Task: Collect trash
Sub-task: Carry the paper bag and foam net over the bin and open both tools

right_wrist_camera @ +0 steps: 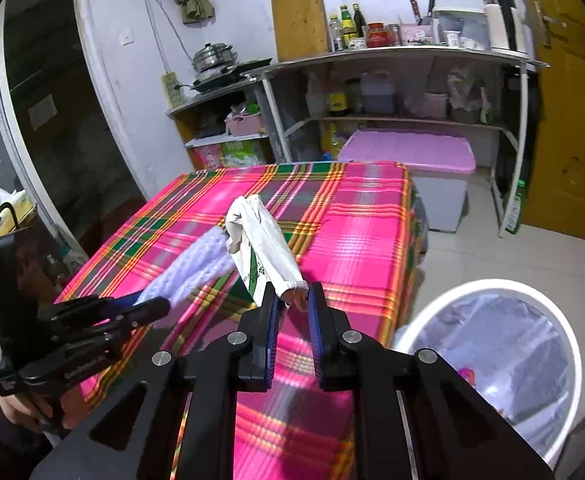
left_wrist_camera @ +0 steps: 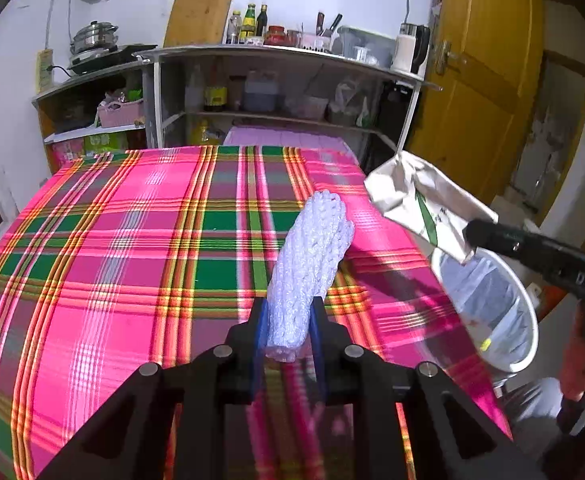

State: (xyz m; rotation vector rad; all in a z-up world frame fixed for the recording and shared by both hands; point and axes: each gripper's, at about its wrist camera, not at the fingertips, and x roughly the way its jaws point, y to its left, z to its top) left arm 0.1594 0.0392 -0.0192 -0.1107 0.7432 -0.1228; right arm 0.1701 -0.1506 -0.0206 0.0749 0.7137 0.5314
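My left gripper [left_wrist_camera: 288,320] is pinching the white foam net sleeve [left_wrist_camera: 312,264] between its pads, holding it up over the plaid tablecloth [left_wrist_camera: 132,240] ahead of my jaws. My right gripper [right_wrist_camera: 292,300] is clamping the crumpled white paper carton [right_wrist_camera: 262,240], lifted above the table edge. The lined white trash bin [right_wrist_camera: 564,344] is sitting low, right of my right jaws.

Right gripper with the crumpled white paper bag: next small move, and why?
Probably carry the right gripper rightward until it is over the white round bin, then open. Its fingers pinch the crumpled white paper bag with green print above the pink plaid tablecloth; the plastic-lined bin stands beside the table, to its right.
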